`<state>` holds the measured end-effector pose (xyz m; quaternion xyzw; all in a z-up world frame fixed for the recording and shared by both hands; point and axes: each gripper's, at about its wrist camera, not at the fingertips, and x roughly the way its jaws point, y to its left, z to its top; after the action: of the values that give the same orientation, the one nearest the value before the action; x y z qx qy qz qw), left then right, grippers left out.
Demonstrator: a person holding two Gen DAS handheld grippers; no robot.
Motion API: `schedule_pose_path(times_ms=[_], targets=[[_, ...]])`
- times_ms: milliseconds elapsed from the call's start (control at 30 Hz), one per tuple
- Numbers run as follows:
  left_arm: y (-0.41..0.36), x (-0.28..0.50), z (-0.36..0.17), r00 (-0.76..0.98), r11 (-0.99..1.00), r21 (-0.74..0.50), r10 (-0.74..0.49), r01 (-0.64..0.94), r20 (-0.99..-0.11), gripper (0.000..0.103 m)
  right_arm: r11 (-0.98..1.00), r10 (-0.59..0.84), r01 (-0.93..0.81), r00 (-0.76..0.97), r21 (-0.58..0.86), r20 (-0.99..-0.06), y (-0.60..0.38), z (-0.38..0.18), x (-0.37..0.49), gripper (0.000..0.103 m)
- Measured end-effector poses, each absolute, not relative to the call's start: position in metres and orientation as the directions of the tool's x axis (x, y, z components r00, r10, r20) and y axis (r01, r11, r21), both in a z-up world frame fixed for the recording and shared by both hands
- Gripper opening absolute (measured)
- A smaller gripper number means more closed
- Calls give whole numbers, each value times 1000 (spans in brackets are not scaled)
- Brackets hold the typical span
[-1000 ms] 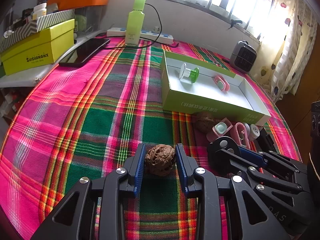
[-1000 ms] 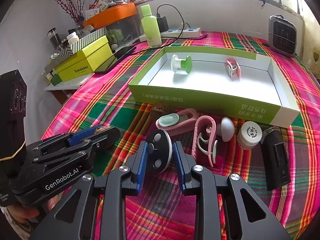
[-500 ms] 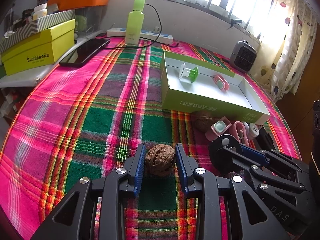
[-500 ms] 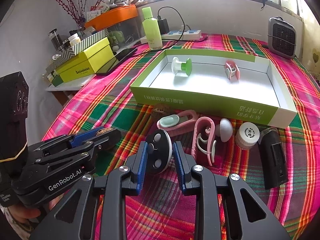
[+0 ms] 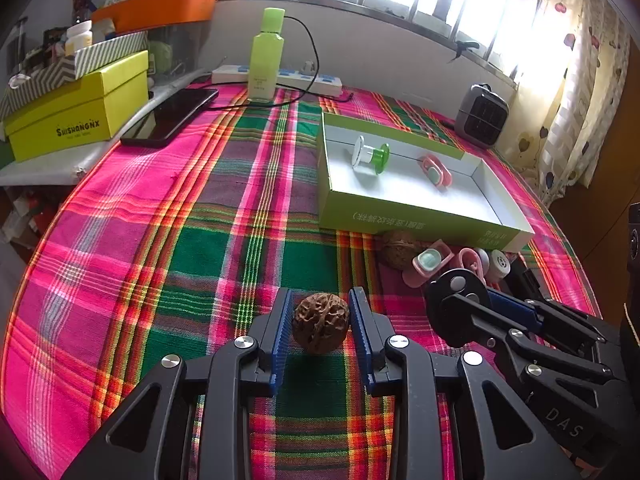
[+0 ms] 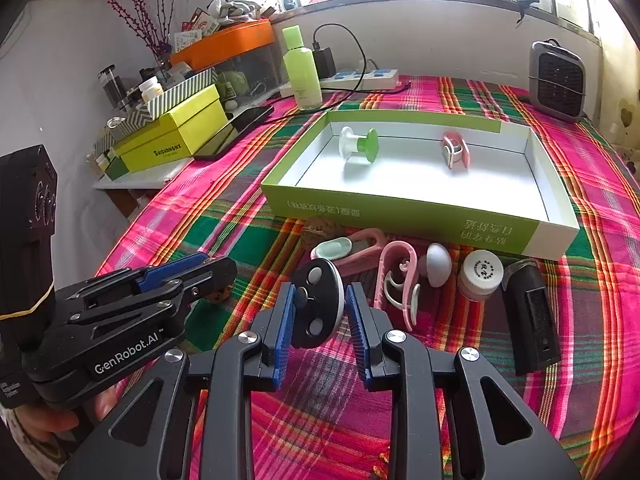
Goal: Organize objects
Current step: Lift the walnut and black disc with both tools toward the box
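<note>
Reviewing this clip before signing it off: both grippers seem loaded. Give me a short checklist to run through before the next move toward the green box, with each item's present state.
1. left gripper pads pressing on walnut: ok.
2. right gripper pads pressing on black round disc: ok.
3. Walnut off the tablecloth: cannot tell.
4. Free floor in green box, beside green-and-white spool and pink clip: ok.
5. Grippers apart from each other: ok, side by side with no contact.
6. Other items cleared from in front of the box: not ok, second walnut and more remain.
</note>
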<state>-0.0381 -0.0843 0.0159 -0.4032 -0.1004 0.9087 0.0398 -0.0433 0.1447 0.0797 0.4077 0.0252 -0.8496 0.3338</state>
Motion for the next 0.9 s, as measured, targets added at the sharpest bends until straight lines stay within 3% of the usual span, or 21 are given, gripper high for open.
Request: schedule_pose_path(times_ms=[900], targets=[[-86,-30,7,-651,-981,-196,146,3,-745,27,-783,-548,573,-454,240,-703,149,81,-42,28]])
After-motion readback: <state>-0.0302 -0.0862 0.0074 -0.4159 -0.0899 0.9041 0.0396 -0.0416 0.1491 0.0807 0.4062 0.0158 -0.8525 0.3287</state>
